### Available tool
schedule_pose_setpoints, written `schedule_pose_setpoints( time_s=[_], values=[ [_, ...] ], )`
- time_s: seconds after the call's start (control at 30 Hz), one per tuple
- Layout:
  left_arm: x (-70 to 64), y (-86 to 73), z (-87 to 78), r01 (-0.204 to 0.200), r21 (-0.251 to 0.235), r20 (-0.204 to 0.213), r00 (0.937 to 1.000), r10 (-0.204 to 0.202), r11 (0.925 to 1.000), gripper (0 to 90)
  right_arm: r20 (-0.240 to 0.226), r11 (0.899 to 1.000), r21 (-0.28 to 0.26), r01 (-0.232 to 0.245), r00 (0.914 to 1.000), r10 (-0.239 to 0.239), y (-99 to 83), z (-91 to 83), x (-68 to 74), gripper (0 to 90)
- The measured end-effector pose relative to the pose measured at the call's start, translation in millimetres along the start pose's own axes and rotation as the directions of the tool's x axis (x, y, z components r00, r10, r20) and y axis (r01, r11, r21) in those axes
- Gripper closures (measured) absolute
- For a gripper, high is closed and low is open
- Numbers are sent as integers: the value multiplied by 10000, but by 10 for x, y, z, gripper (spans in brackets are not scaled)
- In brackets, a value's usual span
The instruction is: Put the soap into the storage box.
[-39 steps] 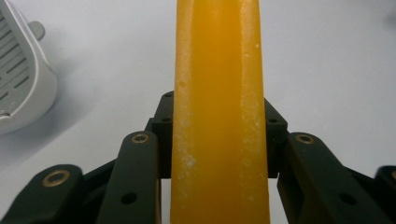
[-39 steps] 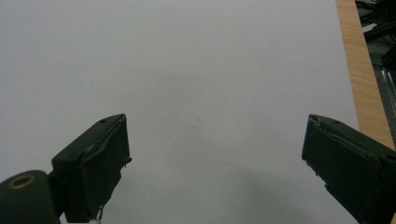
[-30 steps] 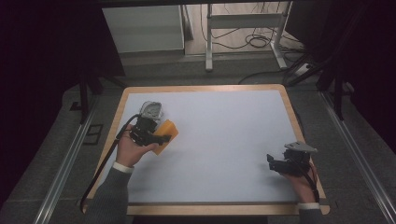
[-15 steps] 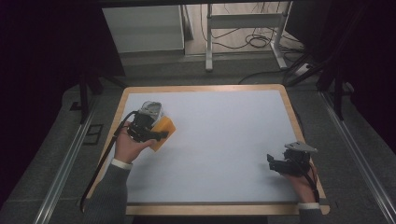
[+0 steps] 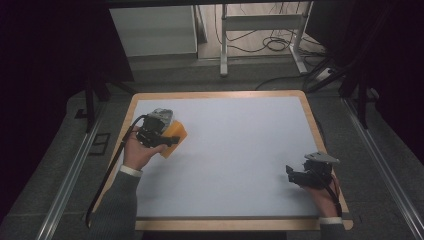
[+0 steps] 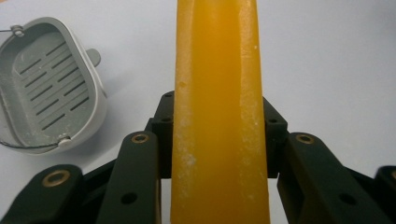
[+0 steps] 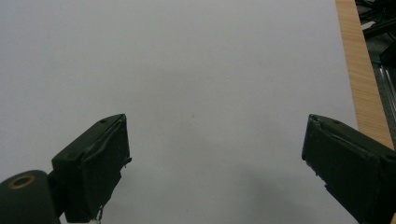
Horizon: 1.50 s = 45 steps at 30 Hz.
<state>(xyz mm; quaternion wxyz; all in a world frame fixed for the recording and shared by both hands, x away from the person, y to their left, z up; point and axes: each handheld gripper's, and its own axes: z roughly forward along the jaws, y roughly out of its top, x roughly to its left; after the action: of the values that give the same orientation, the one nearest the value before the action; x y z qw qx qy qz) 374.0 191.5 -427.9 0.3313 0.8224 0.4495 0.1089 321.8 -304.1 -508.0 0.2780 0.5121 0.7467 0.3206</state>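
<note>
An orange bar of soap [image 6: 217, 112] stands on edge between the jaws of my left gripper [image 6: 217, 140], which is shut on it. In the high view that left gripper [image 5: 159, 136] holds the orange soap [image 5: 174, 136] at the table's left, just beside a grey soap dish [image 5: 161, 116]. The grey slotted soap dish [image 6: 44, 88] lies to the left of the soap, apart from it. Near the front right edge my right gripper [image 5: 295, 175] rests with its jaws wide apart over bare white surface; the right gripper [image 7: 215, 172] holds nothing.
The white tabletop [image 5: 240, 150] has a wooden rim [image 5: 240, 224]. Beyond the far edge stand a grey cabinet [image 5: 152, 30] and a metal frame with cables [image 5: 265, 40]. Rails [image 5: 65, 190] run along both sides.
My left gripper has carried the soap a little toward the back left, closer to the soap dish. The right gripper has stayed in place.
</note>
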Motion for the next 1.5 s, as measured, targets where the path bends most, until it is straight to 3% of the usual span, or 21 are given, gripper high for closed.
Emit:
schedule_pose_setpoints(
  time_s=[0.57,1.07,1.5],
  values=[
    [148,80,21,243,61,-257,9994,-242,9997,611,60,10000,20,24,10000,-24,-5,9,4,75],
    [404,141,87,1095,-67,-369,9933,-1096,9940,611,76,10000,45,16,10000,-17,-11,13,-13,75],
    [547,203,102,1428,-76,-516,9884,-1430,9897,611,90,10000,65,32,10000,-32,-11,16,-8,75]
  ],
)
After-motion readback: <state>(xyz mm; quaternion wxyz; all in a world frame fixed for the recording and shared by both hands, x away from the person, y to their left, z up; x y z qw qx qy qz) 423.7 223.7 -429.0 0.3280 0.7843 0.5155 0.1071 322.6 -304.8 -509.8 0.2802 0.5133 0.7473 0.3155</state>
